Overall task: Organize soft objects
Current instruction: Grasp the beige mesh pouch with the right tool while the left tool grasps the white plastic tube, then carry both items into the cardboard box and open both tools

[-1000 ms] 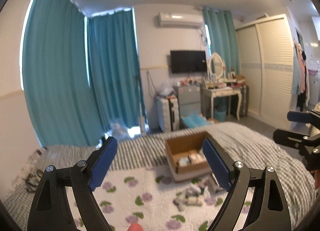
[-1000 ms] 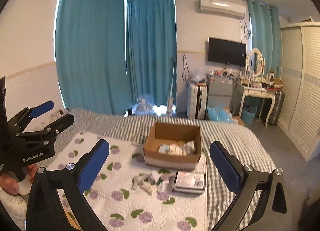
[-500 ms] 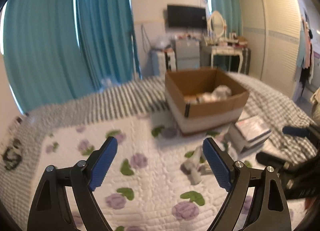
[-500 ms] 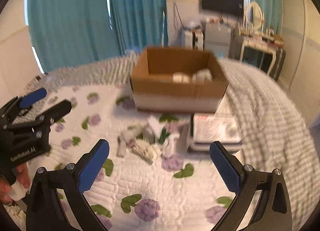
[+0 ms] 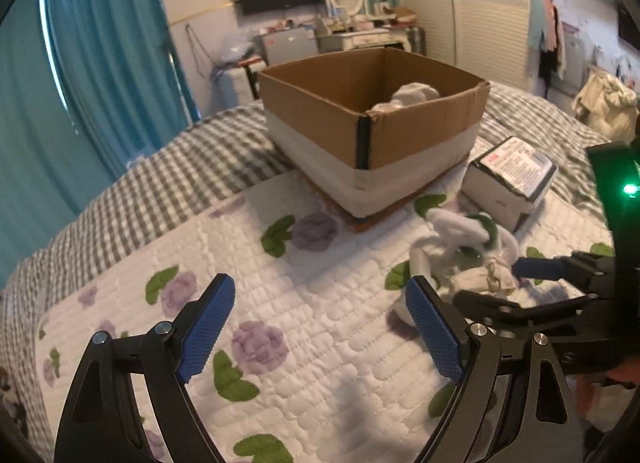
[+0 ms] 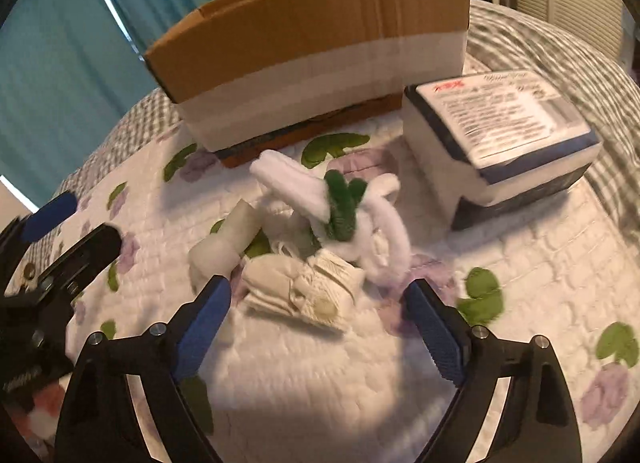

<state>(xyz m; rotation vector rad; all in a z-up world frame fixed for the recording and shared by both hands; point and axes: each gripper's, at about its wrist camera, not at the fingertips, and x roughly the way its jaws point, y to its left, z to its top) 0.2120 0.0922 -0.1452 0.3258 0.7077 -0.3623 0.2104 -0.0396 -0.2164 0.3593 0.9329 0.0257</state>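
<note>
The right claw (image 6: 316,305) hangs over a pile of socks (image 6: 320,231) on the bed's flowered quilt (image 6: 520,263). Its blue pads (image 6: 202,327) stand spread and have just been closing in slightly; a cream rolled pair (image 6: 300,291) lies between the tips, with no contact visible. White socks with a green band (image 6: 340,203) lie at 12 o'clock from that pair. A cardboard box (image 6: 312,43) stands beyond the pile at 12 o'clock, with white soft items (image 5: 408,97) inside. A small labelled package (image 6: 504,143) sits at 2 o'clock from the pile, just beside the box. The left claw (image 5: 320,313) is spread and empty above bare quilt, at 9 o'clock from the pile. A grey checked blanket (image 5: 180,183) covers the bed under the quilt.
</note>
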